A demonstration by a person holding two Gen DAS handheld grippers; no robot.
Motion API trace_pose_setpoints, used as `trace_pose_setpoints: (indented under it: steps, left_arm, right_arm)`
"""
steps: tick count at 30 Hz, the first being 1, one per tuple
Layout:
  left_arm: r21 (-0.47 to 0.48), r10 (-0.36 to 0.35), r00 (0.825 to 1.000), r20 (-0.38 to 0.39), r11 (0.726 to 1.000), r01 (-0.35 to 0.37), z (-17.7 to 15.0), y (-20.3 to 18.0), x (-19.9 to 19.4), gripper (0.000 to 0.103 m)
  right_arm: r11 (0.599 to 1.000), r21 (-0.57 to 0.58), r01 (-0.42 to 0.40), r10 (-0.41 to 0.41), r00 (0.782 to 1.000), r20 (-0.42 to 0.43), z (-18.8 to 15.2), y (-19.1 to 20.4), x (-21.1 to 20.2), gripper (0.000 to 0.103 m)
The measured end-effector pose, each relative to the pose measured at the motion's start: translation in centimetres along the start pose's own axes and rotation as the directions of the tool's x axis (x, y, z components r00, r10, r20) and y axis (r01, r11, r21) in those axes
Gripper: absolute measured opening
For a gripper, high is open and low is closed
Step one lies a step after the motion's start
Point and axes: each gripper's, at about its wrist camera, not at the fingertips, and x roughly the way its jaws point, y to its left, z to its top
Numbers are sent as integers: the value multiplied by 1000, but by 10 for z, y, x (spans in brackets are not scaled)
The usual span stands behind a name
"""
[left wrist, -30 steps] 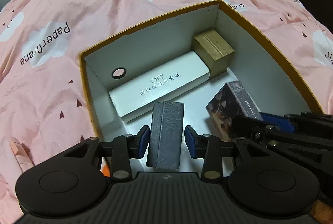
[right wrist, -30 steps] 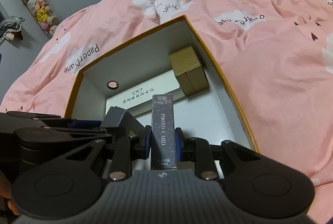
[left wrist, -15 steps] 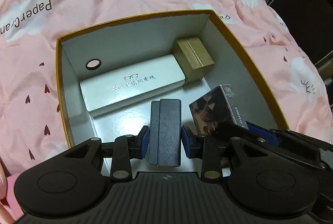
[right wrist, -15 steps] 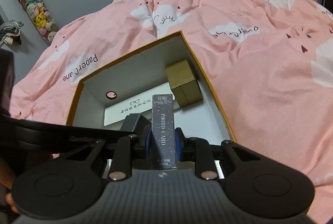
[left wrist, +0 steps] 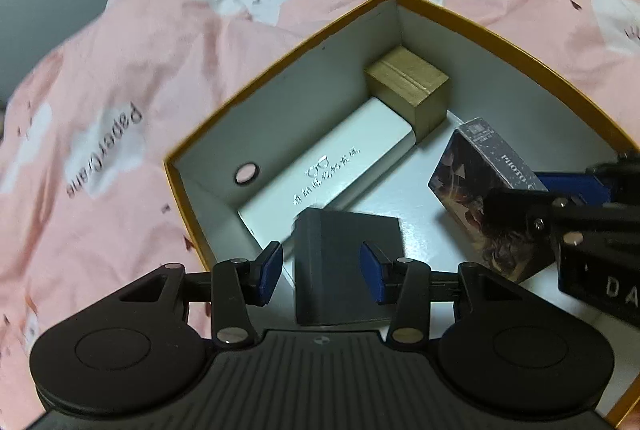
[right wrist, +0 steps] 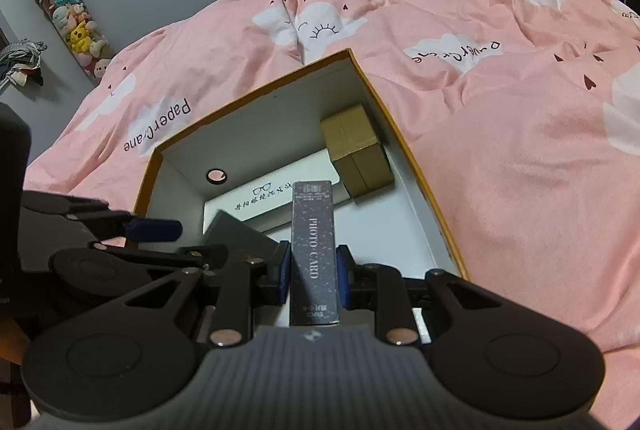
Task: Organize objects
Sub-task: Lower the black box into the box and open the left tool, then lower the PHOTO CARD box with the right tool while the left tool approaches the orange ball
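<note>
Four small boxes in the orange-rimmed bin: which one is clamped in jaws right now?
The dark photo card box, pinched in the right gripper. The grey box sits free between the left gripper's open jaws; the white glasses case and gold box lie untouched.

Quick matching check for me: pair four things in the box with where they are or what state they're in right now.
Things:
1 grey case
2 photo card box
3 brown box
4 white glasses case

States:
A in the far corner
B clamped in the right hand-held gripper
C lying along the back wall
D between the open left hand-held gripper pads

Pairs: 1-D, 2-B, 3-A, 4-C
</note>
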Motion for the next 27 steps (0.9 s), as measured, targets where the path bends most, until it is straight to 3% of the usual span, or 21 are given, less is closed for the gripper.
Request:
trace_pose_setpoints:
  steps: [4,8,12,16,20,23,27]
  left_arm:
    - [58,30,999,13,998,-31,-1,1,-1,41]
    - [67,-71,997,31,995,69,-6,13,-7,41]
    - [56,-80,995,59,995,77,-16,22,-16,41]
    - [-75,-126,982,139,988,138,-32,44,-34,40]
    - [-247,-164,961,224,944,219,-50,67,-56,40]
    - [-343,-137,960,243,914,217,-62,81,-62,40]
    - [-409,-91,968,235,894,184,-75,92,-62,40]
  right_arm:
    - [1000,0,-5,5,1000,-5,0,0,1,24]
    - [999,21,-31,32,999,-23,1,-3,3,24]
    - [999,27,-31,32,999,-38,6,3,11,24]
    - [1000,30,-2,5,996,-90,10,12,24,24]
    - [1000,23,-13,16,991,-130,14,23,35,24]
    - [999,22,-34,36,990,-134,16,29,43,24]
    - [997,28,-75,78,988,-131,22,34,54,24]
